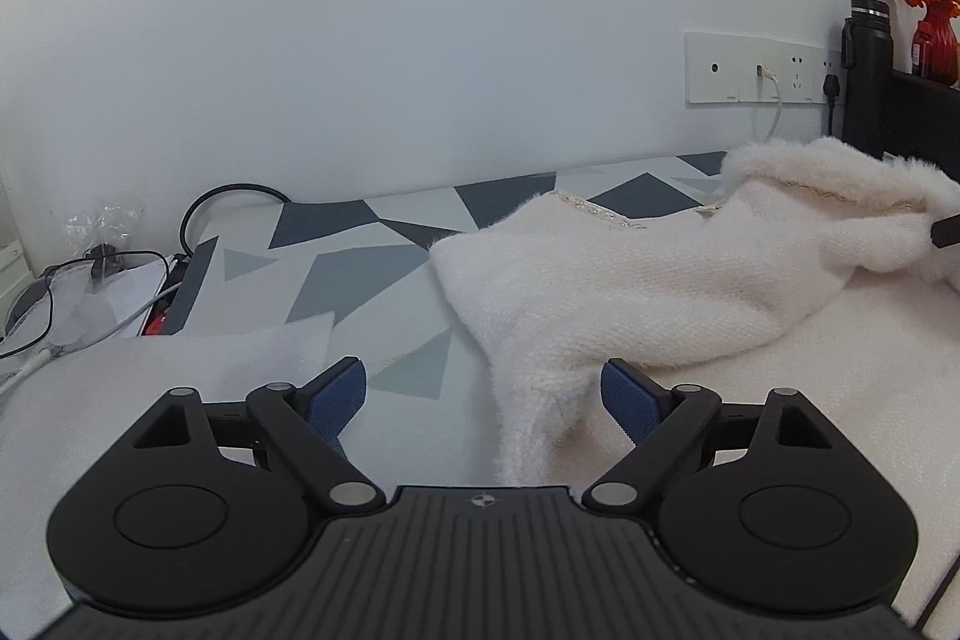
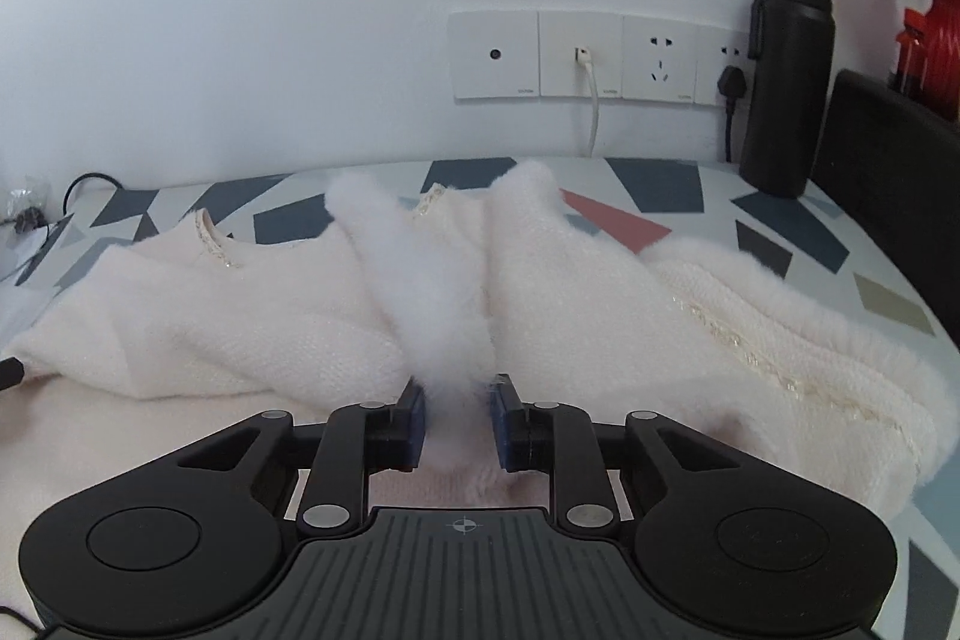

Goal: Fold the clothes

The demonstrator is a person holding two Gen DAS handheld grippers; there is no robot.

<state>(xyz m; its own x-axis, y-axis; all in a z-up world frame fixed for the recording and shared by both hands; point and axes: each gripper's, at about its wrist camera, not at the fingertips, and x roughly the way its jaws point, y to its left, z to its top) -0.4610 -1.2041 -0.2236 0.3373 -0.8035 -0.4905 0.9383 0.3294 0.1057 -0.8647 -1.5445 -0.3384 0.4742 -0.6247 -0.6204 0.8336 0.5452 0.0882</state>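
Pinching a furry edge of the cream sweater (image 2: 540, 292) lying rumpled on the patterned tabletop (image 2: 798, 244), the right claw (image 2: 459, 421) lifts it while the left claw (image 1: 485, 394) waits spread, so folding looks barely begun.

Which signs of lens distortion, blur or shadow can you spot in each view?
Left wrist view: dark corner vignetting, table edge bowed, soft even light. Right wrist view: straight socket panel curves, fluffy trim near the jaws looks soft, no glare.
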